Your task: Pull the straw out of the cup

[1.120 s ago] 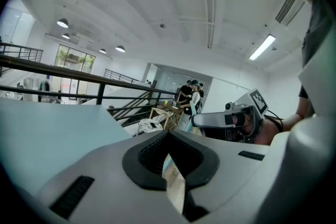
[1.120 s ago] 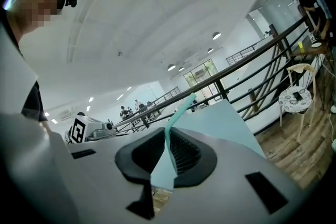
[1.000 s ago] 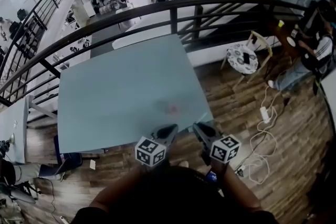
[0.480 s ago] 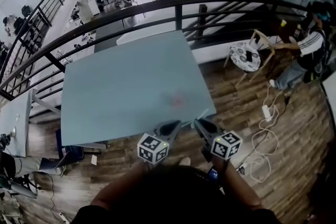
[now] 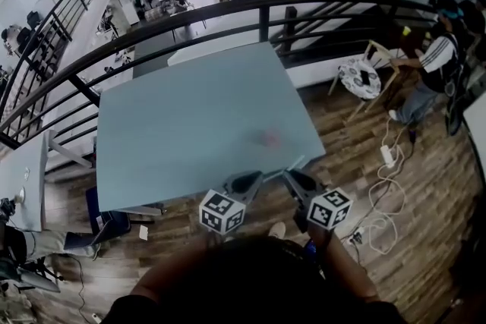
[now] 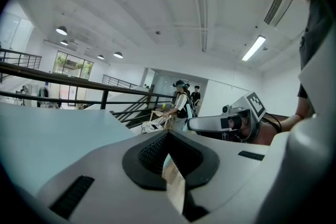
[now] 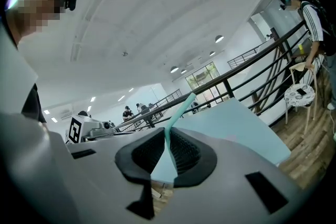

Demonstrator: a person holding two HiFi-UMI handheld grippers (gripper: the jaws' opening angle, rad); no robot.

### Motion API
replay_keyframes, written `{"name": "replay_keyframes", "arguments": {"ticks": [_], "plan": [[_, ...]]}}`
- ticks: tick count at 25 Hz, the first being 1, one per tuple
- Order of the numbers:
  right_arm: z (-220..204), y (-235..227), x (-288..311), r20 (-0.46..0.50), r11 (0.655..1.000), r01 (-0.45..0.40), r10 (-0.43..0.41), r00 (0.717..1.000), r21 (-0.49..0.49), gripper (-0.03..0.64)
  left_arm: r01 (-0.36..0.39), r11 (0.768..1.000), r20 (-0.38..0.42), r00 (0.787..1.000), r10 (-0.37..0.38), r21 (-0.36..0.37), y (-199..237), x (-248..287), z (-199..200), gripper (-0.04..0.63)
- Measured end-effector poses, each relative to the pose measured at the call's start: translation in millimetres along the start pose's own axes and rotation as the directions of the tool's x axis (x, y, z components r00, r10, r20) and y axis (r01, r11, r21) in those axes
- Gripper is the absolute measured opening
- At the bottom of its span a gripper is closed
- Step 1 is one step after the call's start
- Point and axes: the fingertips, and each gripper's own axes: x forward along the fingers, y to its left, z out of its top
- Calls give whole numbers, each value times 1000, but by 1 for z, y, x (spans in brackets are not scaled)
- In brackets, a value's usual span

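Wooden floor [image 5: 345, 155] is the nearest thing, right under the two grippers, which hang side by side just off the near edge of a pale blue table [image 5: 190, 117]. The right gripper [image 7: 169, 140] is pinching a teal straw [image 7: 179, 109] between its ribbed pads. The straw pokes up past the tips at a tilt and isn't in any cup.

The left gripper [image 6: 168, 135] has its tips pressed together with nothing in them; you just see table and floor through the gap behind them.

From the head view there's a faint pinkish smudge [image 5: 267, 137] on the tabletop a bit past the grippers, honestly too blurry to say what it is. Beyond the table runs a dark curved railing [image 5: 190, 11].

Off to the right, white cables [image 5: 383, 186] lie on the floor. Further out, a person in a striped top [image 5: 437, 57] stands by a small round table [image 5: 357, 78].
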Motion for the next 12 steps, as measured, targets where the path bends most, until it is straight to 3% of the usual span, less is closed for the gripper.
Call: {"name": "replay_keyframes", "arguments": {"ticks": [12], "plan": [[-50,108,16,30,999,36,-36,999,-4,44,49,999,-12,999,-49,7,10,-110,-24,12]]}}
